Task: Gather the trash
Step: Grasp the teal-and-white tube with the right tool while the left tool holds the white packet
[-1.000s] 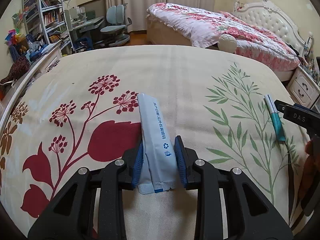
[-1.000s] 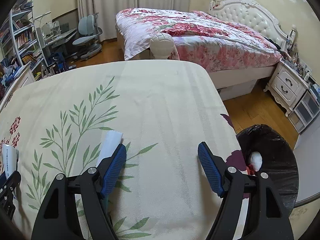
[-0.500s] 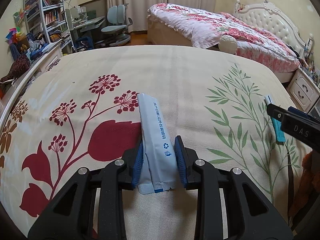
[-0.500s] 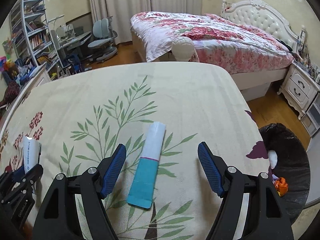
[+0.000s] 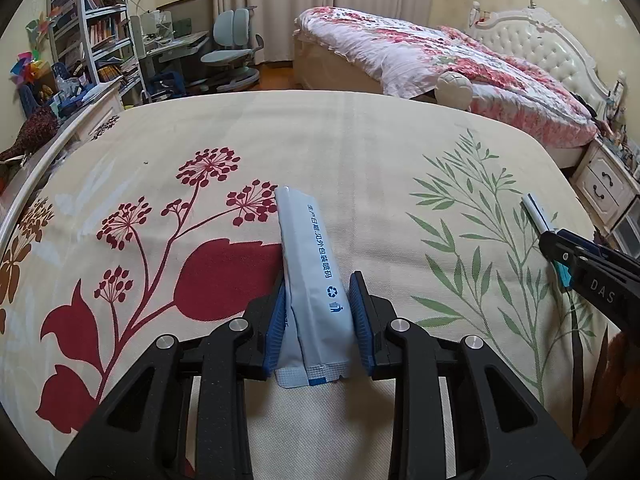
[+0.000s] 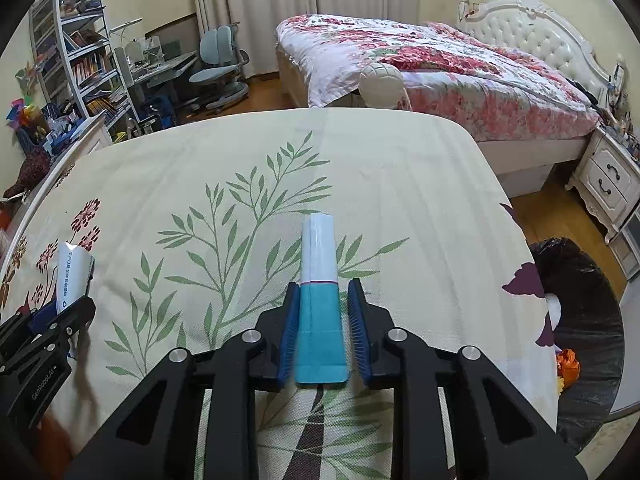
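With 2 pieces of trash on the floral bedspread (image 6: 400, 184), the left gripper (image 5: 316, 320) clamps the grey-blue sachet (image 5: 310, 280) while the right gripper (image 6: 320, 320) has just closed on the teal-and-white packet (image 6: 320, 304), probably so both go together to the black-lined bin (image 6: 580, 320).

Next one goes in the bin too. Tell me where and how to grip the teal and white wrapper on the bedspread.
Grip the teal and white wrapper across its narrow width at the teal end, coming from above along its length. It lies flat, long and thin, so only the long edges fit between pads. The right gripper has just closed there.
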